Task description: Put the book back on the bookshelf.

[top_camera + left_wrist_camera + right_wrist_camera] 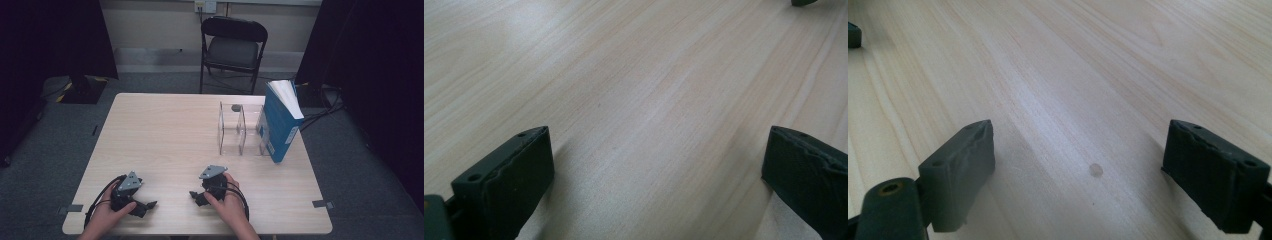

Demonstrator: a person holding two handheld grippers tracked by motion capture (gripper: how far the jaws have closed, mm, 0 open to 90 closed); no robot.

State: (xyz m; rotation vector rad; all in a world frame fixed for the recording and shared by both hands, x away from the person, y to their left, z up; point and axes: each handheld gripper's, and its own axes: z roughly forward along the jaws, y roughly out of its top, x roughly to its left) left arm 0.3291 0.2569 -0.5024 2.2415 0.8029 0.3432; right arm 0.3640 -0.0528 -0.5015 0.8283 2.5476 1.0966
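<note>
Fingers of both grippers stand wide apart with nothing between them: in the left gripper view the black pads [514, 185] frame bare wood, and in the right gripper view the pads [960, 172] do the same around a small pale spot [1095, 170] on the table [165, 130]. The left gripper [146, 206] and right gripper [196, 196] rest low near the near edge, well apart, jaws turned toward each other. Nearest work items are the clear acrylic holder [240, 128] and the blue book [281, 120], standing upright against the holder's right side toward the far right of the table. Judged step: an opening reach. Recommended practice is to lift the right gripper first, keep the jaws wide, and approach the book from the near side, since the holder blocks its left face. The book sits near the right edge, so a sideways push could tip it off. Open tabletop to the left and centre gives ample room; the folding chair [234, 47] beyond the far edge is no obstruction.
</note>
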